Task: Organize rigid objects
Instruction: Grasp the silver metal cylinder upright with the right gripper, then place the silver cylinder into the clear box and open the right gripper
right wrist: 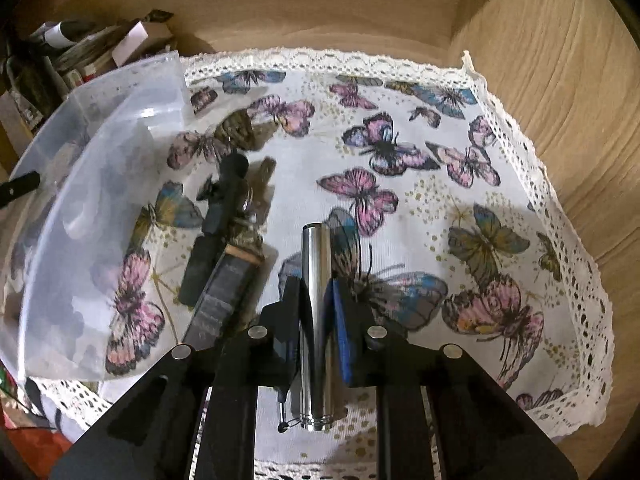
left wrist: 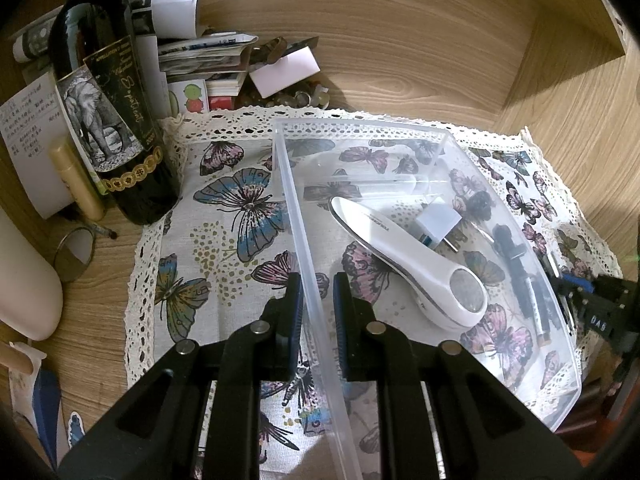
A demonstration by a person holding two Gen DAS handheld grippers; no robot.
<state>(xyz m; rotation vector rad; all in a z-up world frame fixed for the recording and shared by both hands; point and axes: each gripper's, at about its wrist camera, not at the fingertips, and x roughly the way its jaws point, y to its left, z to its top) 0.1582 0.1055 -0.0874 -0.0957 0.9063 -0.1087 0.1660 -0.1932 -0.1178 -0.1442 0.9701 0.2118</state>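
A clear plastic bin (left wrist: 424,126) rests on a butterfly-print cloth (left wrist: 224,216). My left gripper (left wrist: 318,300) straddles the bin's left wall, one finger on each side, closed on it. Inside the bin lie a white handheld device (left wrist: 404,248), a white plug adapter (left wrist: 438,222) and dark pen-like items (left wrist: 520,276). In the right wrist view my right gripper (right wrist: 316,300) is shut on a shiny metal cylinder (right wrist: 316,320), held above the cloth (right wrist: 460,200) just right of the bin (right wrist: 52,208). Dark items (right wrist: 216,232) show through the bin's wall.
A dark wine bottle (left wrist: 108,108) stands at the cloth's left edge, with a gold tube (left wrist: 76,178), a small round mirror (left wrist: 76,254) and stacked papers and boxes (left wrist: 200,60) behind. Wooden walls (left wrist: 540,80) enclose the back and right.
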